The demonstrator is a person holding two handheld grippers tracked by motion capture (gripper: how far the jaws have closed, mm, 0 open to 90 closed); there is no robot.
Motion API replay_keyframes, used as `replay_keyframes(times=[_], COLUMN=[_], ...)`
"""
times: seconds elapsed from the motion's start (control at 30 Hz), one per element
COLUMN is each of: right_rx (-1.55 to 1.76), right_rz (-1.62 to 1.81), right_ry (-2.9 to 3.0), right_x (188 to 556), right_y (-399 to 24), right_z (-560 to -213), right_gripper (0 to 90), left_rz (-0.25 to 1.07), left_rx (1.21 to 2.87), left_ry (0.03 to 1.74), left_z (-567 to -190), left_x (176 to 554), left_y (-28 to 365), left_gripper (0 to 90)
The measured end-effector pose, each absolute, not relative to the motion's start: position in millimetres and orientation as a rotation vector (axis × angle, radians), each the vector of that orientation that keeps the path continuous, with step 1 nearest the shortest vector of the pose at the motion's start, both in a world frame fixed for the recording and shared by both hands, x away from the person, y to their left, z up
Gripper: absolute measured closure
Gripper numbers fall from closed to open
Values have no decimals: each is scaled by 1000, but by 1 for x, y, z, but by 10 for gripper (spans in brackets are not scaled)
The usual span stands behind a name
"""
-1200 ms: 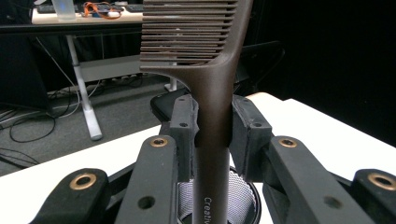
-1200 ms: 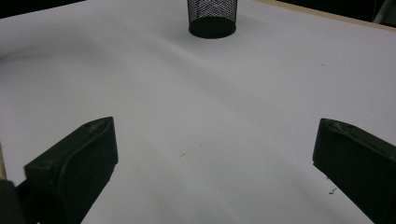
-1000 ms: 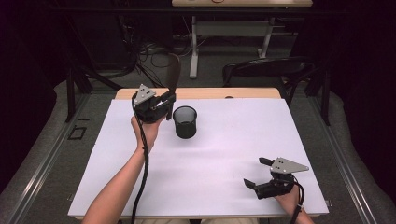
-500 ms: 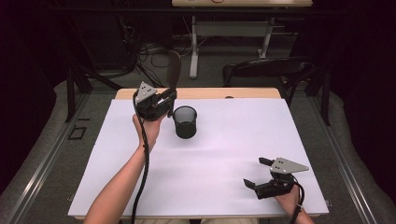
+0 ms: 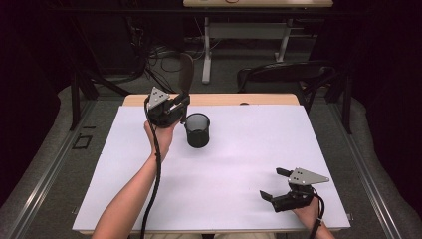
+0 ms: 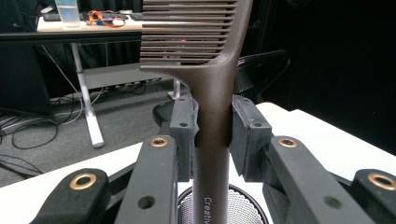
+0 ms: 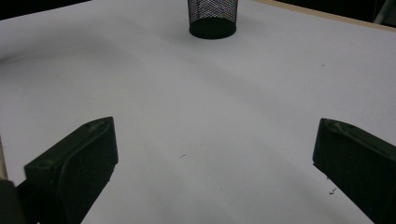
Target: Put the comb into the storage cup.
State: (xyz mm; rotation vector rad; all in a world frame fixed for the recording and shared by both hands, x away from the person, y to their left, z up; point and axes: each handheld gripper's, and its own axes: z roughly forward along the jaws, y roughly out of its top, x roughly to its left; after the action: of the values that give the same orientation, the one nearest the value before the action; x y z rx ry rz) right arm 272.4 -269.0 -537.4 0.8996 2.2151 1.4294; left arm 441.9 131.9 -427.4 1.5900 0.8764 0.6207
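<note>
White tabletop [image 5: 224, 169] on a wooden desk, with a dark room, cables and a chair beyond its far edge. Near to far: right gripper [image 5: 272, 185] rests near the near right corner of the tabletop, jaws spread wide with nothing between them; in the right gripper view [image 7: 210, 154] the two black jaws frame bare white surface, and the black mesh cup [image 7: 212, 17] stands well apart, farther up the tabletop. Left forearm reaches from the near edge toward the far left part of the tabletop, where the left gripper [image 5: 183, 102] is raised just beside the mesh cup [image 5: 197, 130], on its left. Its jaws are clamped on the handle of a dark brown comb [image 5: 186, 74], which stands upright with its teeth at the top; in the left gripper view the pads [image 6: 183, 128] press both sides of the handle of the comb [image 6: 212, 88], and the cup's rim [image 6: 224, 207] shows directly below the handle's lower end. Compared with one second ago, the left gripper and comb sit slightly higher and farther from the near edge; the right gripper and the cup are unchanged.
</note>
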Motion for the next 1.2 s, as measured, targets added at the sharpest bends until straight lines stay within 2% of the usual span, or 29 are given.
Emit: replay_keyframes(times=[1.2], right_rx=[897], right_rz=[1435], right_ry=[2217], right_x=[272], right_y=[-269], right_z=[-537], right_gripper=[0], left_rz=[632], left_rx=[1539], left_ry=[838], left_z=[-439], left_x=[454], left_y=[113], left_gripper=[725])
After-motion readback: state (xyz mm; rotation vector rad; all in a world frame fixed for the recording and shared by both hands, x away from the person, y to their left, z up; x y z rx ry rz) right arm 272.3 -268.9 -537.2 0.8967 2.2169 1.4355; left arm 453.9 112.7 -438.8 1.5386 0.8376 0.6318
